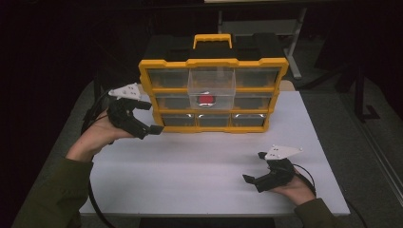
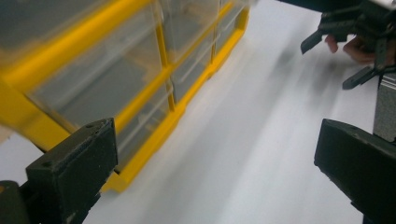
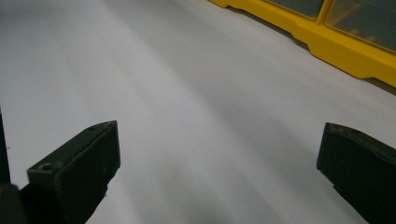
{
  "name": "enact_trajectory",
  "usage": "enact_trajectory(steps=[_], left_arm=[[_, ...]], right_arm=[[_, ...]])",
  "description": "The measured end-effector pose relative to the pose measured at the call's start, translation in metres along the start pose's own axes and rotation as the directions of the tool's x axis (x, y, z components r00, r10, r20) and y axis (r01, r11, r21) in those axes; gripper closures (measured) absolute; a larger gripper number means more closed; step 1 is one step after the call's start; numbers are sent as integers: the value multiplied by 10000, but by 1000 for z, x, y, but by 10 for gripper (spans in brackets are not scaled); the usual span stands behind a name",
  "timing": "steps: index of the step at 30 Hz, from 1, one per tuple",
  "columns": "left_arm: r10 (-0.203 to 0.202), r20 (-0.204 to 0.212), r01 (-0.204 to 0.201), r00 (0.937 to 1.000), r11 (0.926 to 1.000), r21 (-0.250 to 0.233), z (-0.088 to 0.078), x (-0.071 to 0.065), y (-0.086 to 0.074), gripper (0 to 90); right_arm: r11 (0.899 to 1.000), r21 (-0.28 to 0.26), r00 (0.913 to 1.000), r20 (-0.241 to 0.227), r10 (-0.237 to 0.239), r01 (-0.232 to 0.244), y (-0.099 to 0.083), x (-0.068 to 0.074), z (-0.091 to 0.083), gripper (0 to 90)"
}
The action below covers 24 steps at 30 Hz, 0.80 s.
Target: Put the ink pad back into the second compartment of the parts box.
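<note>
A yellow organiser case (image 1: 166, 64) with clear drawers stands upright at the back of the white table (image 1: 199, 161). Its top middle drawer (image 1: 211, 78) is pulled out towards me, and a red object (image 1: 206, 99) shows through its clear front. My left gripper (image 1: 151, 118) hovers by the case's lower left corner, open and holding nothing. In the left gripper view the left gripper (image 2: 215, 158) has its jaws wide apart beside the case (image 2: 154, 140). My right gripper (image 1: 254, 167) rests low near the table's front right, open; in its own view the right gripper (image 3: 217, 163) has bare table between its jaws.
The case has a yellow carry handle (image 1: 212, 40) on top. Its yellow base (image 3: 336, 51) crosses the upper right of the right gripper view. A grey metal stand (image 1: 294, 47) sits on the dark floor behind the table. White tabletop lies between the two grippers.
</note>
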<state>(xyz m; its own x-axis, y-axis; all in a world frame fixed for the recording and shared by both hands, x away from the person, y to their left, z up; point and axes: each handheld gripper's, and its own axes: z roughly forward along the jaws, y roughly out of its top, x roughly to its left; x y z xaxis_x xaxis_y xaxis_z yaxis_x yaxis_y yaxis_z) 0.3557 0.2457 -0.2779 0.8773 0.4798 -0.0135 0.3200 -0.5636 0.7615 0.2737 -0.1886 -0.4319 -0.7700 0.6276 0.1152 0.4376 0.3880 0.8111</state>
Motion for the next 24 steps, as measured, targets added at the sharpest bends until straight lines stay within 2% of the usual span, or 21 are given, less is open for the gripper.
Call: enact_trajectory(steps=[8, 14, 15, 16, 24], left_arm=[[-15, -231, 18, 9997, 9999, 120, 18, -13, -39, 0], [-152, -305, 153, 9994, 9999, 10, 30, -22, -64, 0], [-211, -282, 209, 9994, 9998, -63, 35, -25, -72, 0], [-211, -282, 209, 9994, 9998, -63, 35, -25, -72, 0], [-333, -261, 324, 9991, 9989, -327, 48, -33, -102, 0]], right_arm=[[10000, -15, 10000, 13, 3, -3, 0, 0, 0, 0], [10000, -4, 10000, 19, 6, -6, 0, 0, 0, 0], [10000, 1, 10000, 21, 10, -10, 0, 0, 0, 0], [10000, 1, 10000, 21, 10, -10, 0, 0, 0, 0], [10000, -2, 10000, 12, 7, -7, 0, 0, 0, 0]])
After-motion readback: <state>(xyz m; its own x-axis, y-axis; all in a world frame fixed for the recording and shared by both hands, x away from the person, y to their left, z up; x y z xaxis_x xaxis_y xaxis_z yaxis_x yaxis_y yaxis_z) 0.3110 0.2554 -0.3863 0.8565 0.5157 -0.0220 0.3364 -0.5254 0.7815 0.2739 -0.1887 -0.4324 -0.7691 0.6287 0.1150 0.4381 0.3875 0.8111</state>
